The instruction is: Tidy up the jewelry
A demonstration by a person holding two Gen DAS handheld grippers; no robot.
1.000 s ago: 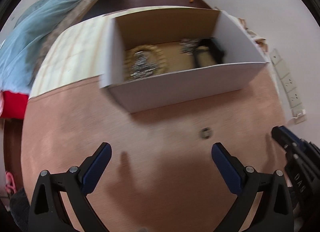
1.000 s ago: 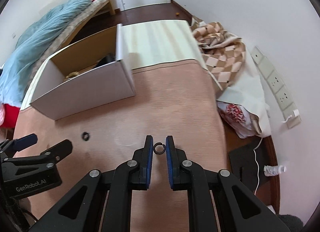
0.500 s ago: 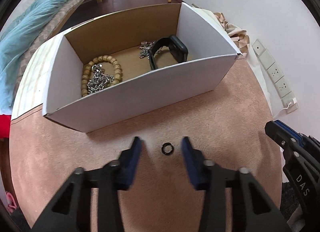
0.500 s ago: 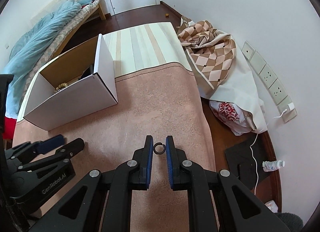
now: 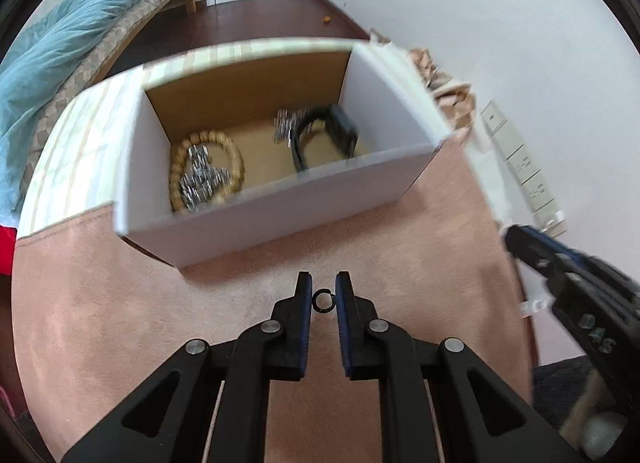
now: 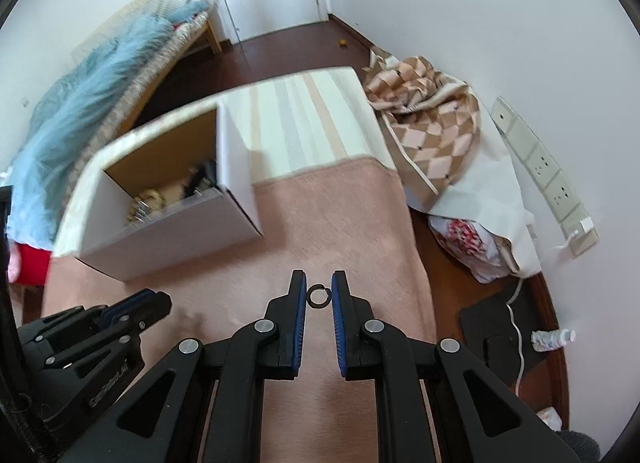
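The left gripper (image 5: 323,300) pinched a small dark ring (image 5: 322,300) between its tips. The right gripper (image 6: 319,296) pinched another ring (image 6: 318,296) the same way. Farther off, the white box (image 5: 256,219) on the pink table (image 5: 96,327) held a bead bracelet (image 5: 208,167) and a black band (image 5: 324,135).

White box (image 5: 280,219); pink cloth (image 5: 100,303); checkered blanket (image 6: 432,119)

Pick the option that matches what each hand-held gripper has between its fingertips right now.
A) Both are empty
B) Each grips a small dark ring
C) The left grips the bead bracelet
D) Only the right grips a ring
B: the left hand-held gripper is closed on a small dark ring, and the right hand-held gripper pinches its own ring; the bead bracelet lies in the white box.
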